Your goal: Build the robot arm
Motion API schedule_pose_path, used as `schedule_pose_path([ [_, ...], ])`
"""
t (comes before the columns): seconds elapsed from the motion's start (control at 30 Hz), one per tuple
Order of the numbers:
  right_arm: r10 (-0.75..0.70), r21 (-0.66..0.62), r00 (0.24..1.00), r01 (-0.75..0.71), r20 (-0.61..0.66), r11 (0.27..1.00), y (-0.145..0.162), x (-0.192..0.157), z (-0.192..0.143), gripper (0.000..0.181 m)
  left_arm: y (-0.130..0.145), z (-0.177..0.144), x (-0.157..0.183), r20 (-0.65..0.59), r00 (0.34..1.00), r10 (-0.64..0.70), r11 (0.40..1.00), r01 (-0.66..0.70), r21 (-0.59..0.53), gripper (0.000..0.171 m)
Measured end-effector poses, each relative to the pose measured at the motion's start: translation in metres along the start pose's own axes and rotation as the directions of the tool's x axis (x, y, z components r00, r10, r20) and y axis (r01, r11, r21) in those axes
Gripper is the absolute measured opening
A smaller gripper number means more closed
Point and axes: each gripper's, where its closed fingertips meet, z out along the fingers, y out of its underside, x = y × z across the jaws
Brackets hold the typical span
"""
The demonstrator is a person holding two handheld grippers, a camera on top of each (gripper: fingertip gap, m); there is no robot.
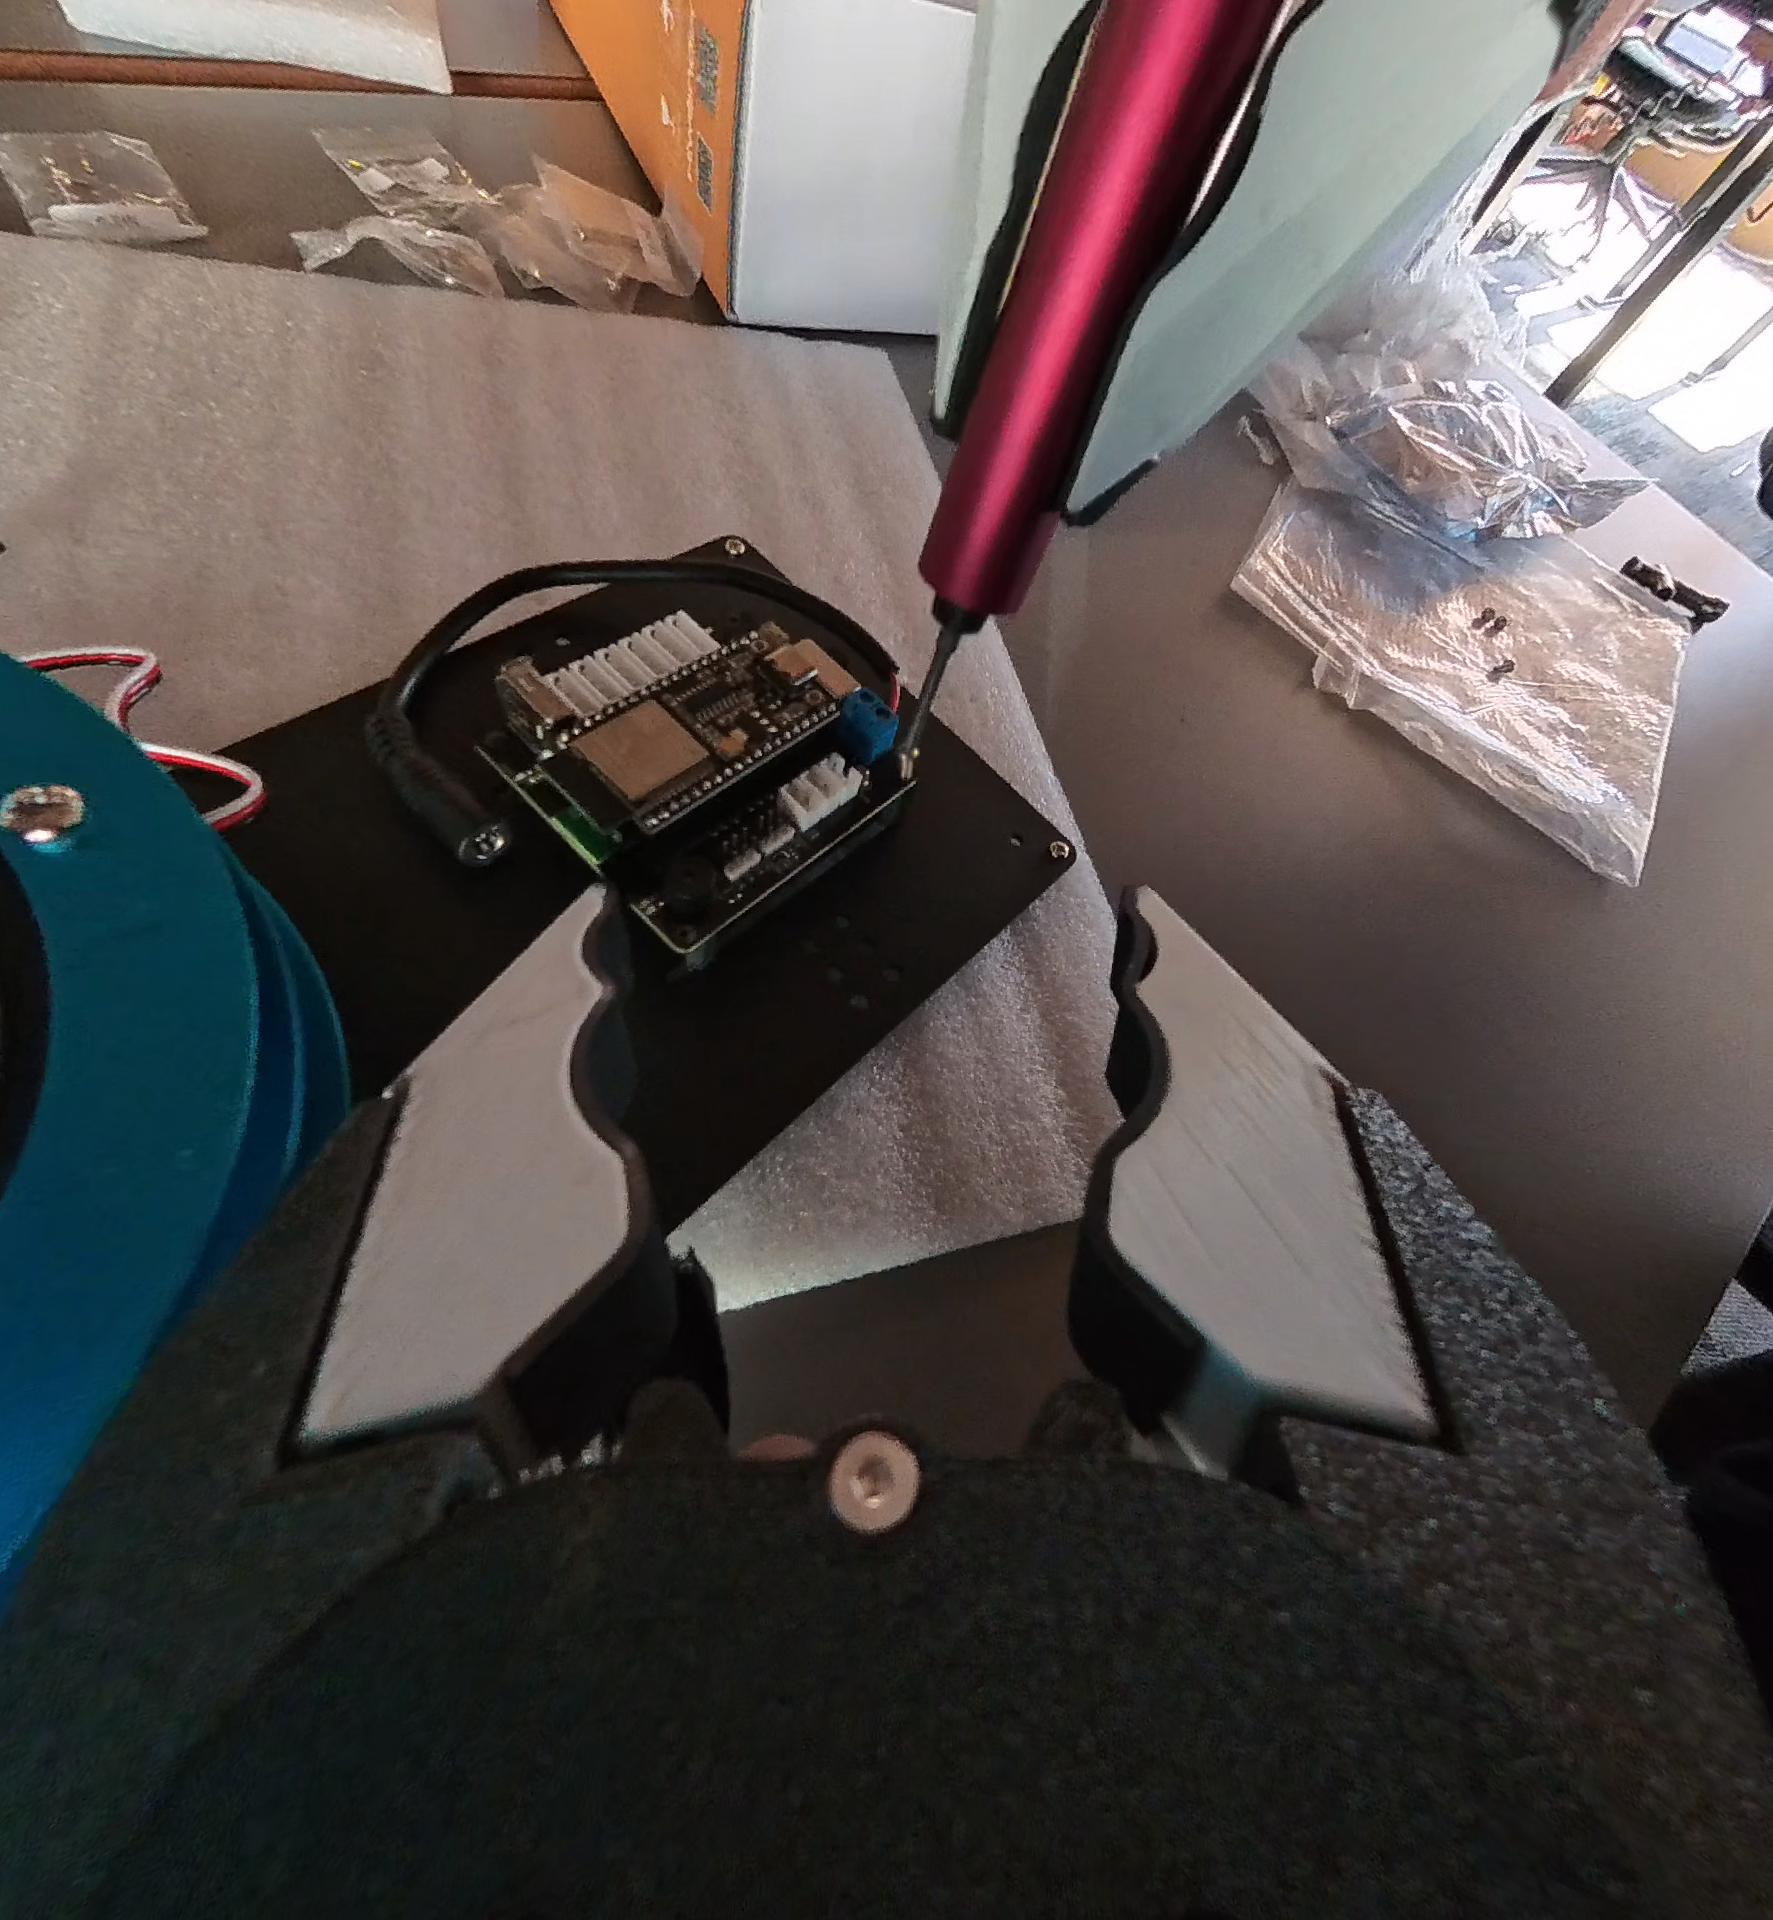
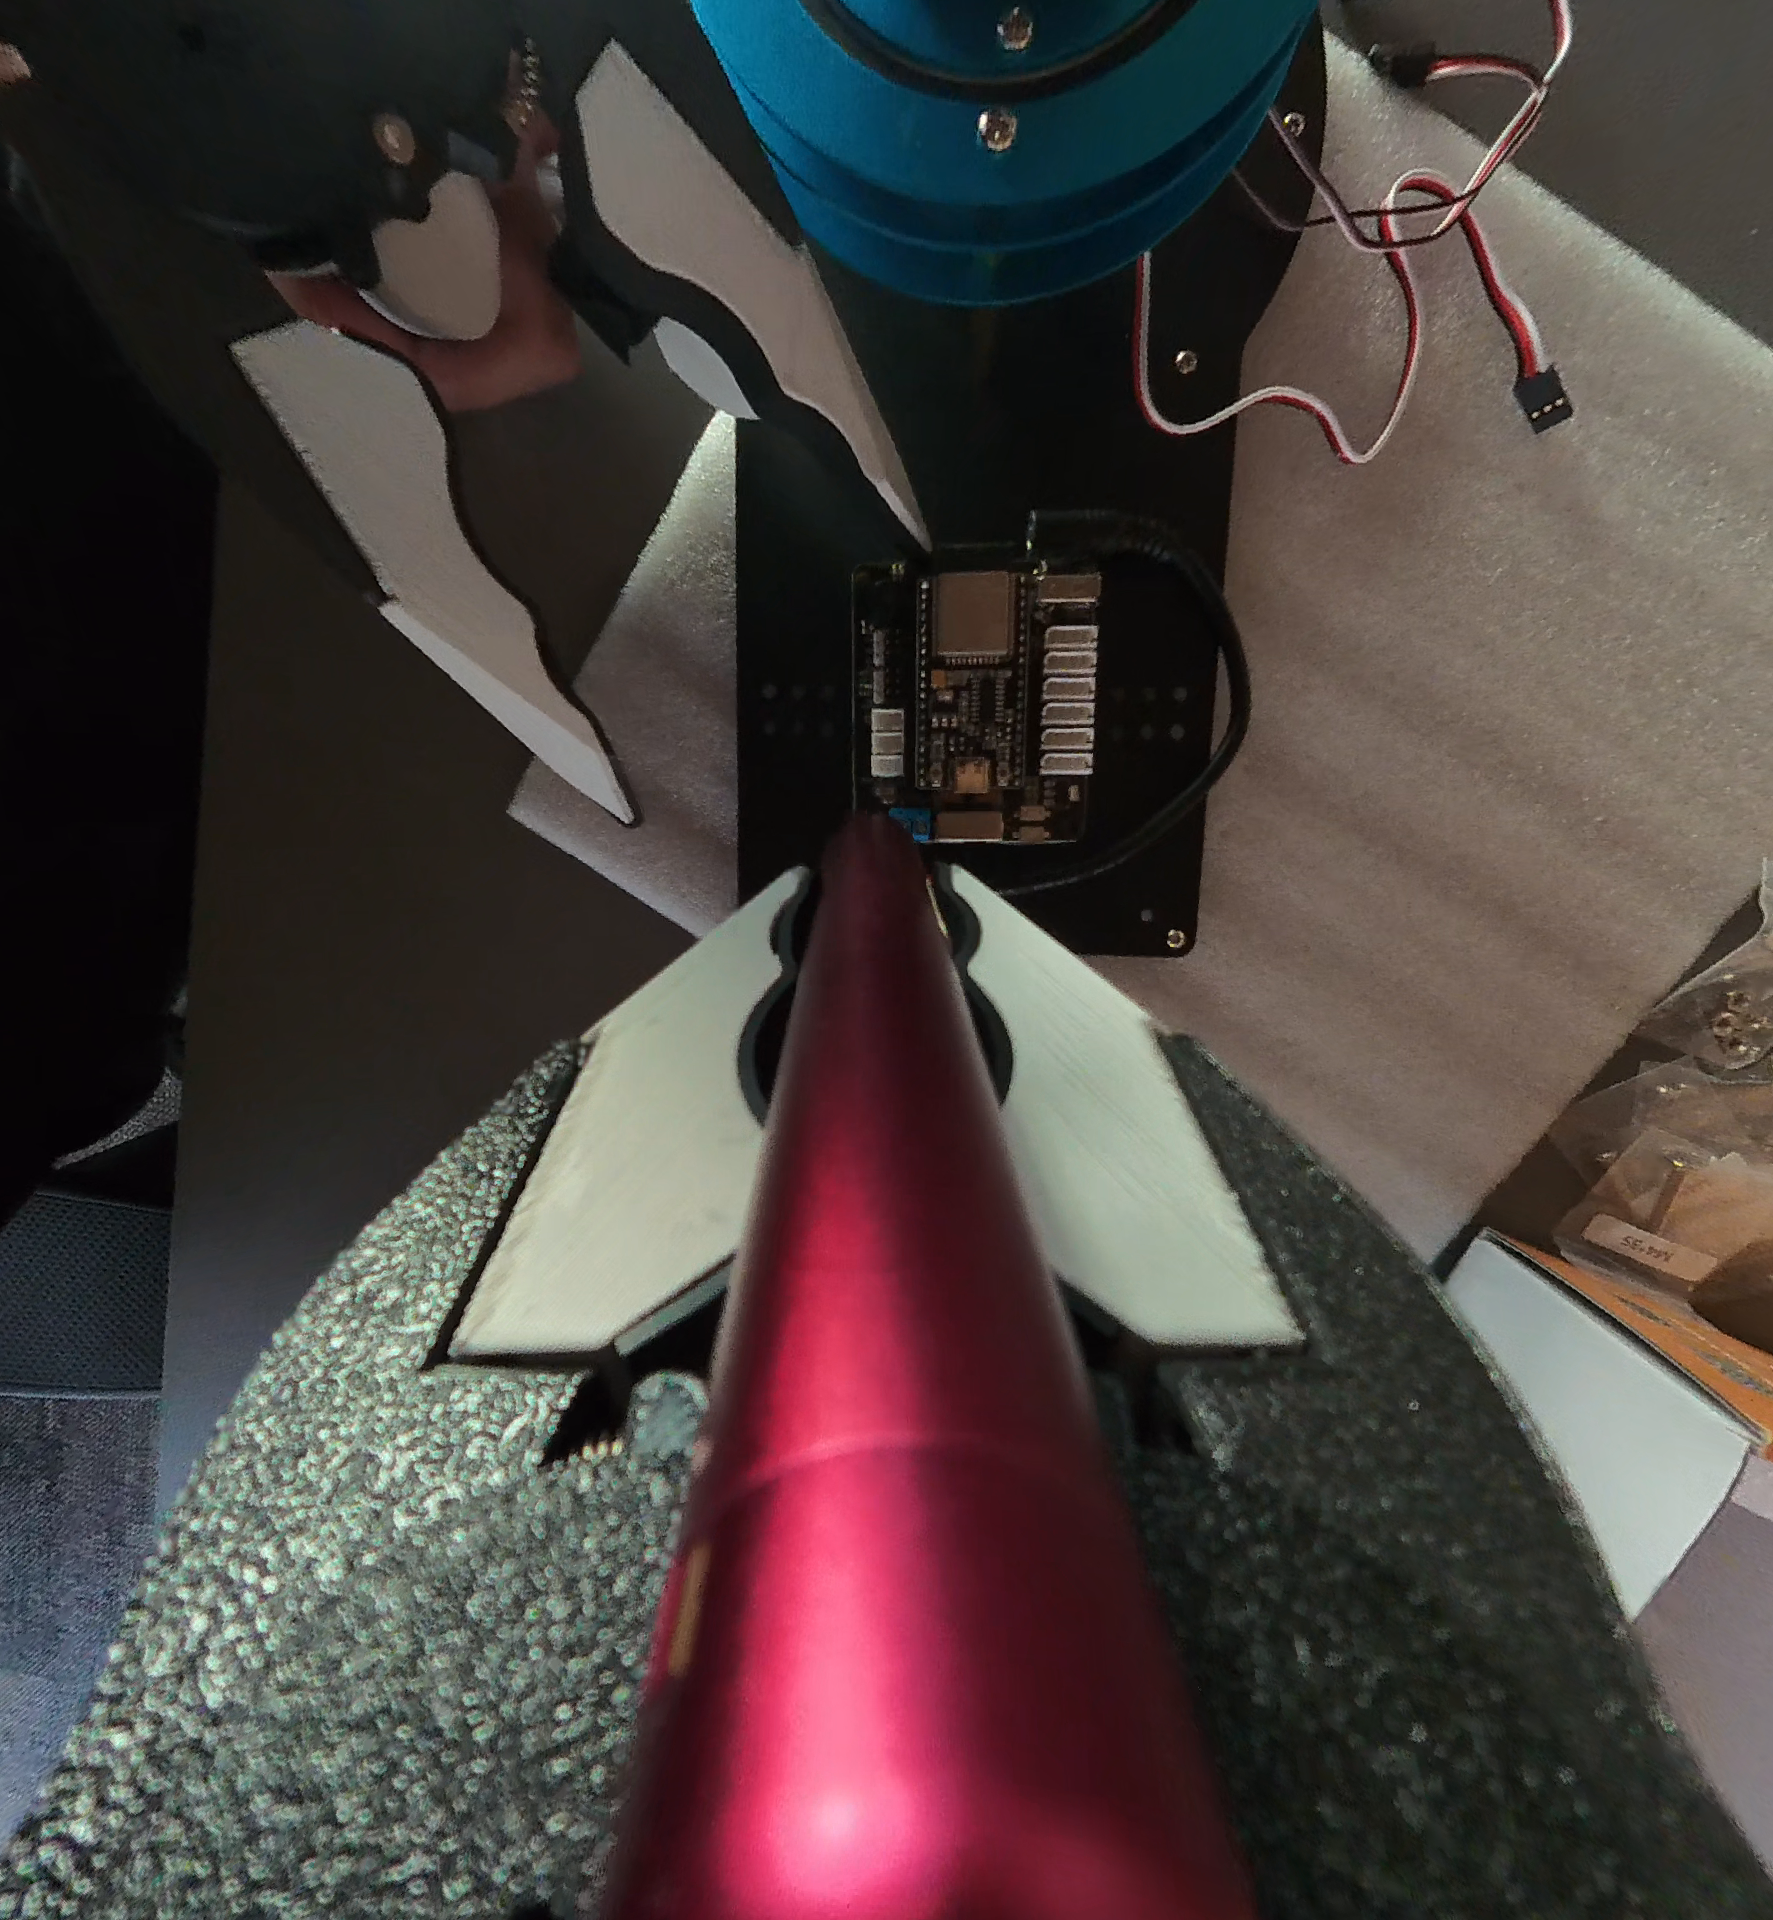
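Left gripper [image 1: 866, 940], lower centre of the left wrist view: fingers spread wide, nothing between them, hovering over the near corner of the black mounting plate [image 1: 788, 1039]. In the right wrist view it shows at upper left, one fingertip close beside a corner of the circuit board [image 2: 975, 696]; contact cannot be told.

Right gripper [image 2: 877, 904], centre of its view: fingers pressed against a magenta screwdriver [image 2: 861, 1299], which runs forward between them. In the left wrist view the screwdriver [image 1: 1058, 312] comes down from top centre, tilted, its thin bit [image 1: 923, 696] resting at the right corner of the circuit board [image 1: 695, 769], just beside the blue terminal block [image 1: 866, 717].

The board sits mid-frame on the plate, which lies on a white foam sheet [image 1: 394, 447] on the grey desk [image 1: 1329, 987]. A black cable [image 1: 425, 717] loops around the board's far side. A blue ring-shaped part [image 1: 123, 1091] fills the left edge of the frame, on the same plate. Red-and-white wires [image 2: 1381, 312] trail at upper right of the right wrist view.

Clear plastic bags [image 1: 1464, 665] lie at right, with smaller bags [image 1: 466, 229] and an orange-and-white box [image 1: 757, 156] along the top.
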Motion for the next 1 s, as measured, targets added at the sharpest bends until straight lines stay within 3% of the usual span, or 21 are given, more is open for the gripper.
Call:
schedule_pose_path([
  [1.0, 0.032, 0.060, 0.998, -0.029, -0.050, 0.998, 0.0040, -0.0055, 0.0009, 0.022, 0.0010, 0.0026, -0.0070, 0.051, 0.999, 0.000, 1.000, 0.001, -0.013, 0.081],
])
